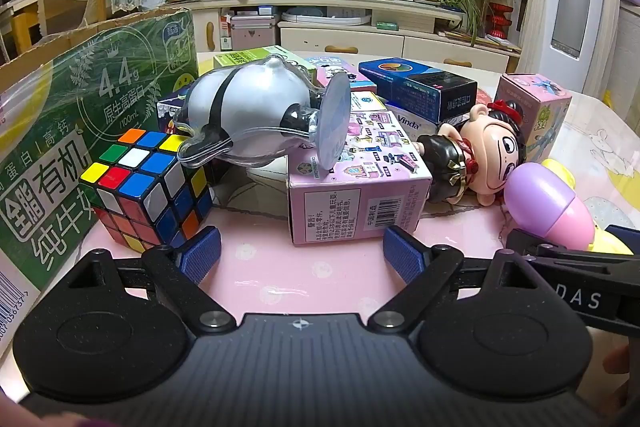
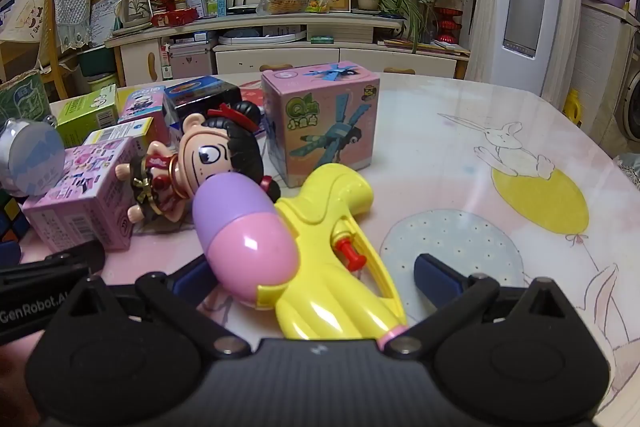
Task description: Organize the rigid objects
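toys point(image 2: 320, 259) crowd pink table point(image 1: 280, 267).

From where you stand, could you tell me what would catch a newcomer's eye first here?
Probably the yellow water gun with its pink-and-purple tank, lying between the open fingers of the right gripper. Next, the big-headed doll lying behind it against a pink box, and the Rubik's cube beside the green carton.

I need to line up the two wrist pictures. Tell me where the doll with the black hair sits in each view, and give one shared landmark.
Left wrist: doll lies right of centre, against the pink toy box.
Right wrist: doll lies left of centre, its head behind the purple-pink capsule.
Shared landmark: the pink dragonfly box.
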A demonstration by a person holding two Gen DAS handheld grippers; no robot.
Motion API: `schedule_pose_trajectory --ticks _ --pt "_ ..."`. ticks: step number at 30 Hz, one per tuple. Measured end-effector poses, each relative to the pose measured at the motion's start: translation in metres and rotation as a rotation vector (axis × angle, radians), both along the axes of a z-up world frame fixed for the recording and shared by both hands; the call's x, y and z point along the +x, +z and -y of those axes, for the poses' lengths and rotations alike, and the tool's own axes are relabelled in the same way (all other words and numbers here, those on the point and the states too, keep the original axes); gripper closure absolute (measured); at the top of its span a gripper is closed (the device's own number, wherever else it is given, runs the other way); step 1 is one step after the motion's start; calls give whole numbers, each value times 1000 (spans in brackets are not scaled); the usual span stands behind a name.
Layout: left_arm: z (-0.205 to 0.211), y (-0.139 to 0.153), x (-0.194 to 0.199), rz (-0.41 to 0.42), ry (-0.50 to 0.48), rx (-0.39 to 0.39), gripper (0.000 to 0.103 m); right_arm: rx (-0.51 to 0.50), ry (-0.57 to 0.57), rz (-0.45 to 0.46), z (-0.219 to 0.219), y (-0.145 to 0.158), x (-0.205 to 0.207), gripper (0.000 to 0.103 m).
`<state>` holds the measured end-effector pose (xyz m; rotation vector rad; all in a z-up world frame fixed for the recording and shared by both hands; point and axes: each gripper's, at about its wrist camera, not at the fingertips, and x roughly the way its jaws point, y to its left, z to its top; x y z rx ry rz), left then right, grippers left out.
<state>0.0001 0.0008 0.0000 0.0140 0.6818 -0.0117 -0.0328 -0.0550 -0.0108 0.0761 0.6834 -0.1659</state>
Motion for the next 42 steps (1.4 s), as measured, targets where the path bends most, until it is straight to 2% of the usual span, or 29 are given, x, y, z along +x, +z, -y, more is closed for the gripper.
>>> schedule_pose_trajectory --ticks 8,14,20,29,35,42 --pt "-2 2 -12 -9 -4 8 0 3 12 -12 0 1 -8 0" --pt "-20 11 -46 -24 6 -17 0 4 14 -33 -6 5 -32 1" --pt "-38 33 -69 5 -3 10 0 25 6 32 -11 26 -61 1" --pt "-77 74 -102 78 -6 30 0 12 45 147 -43 72 -108 1" --pt "-102 98 -130 122 39 50 0 -7 89 218 -77 106 -131 1" --pt "-134 114 -155 158 98 56 0 20 164 271 -116 134 -148 1"
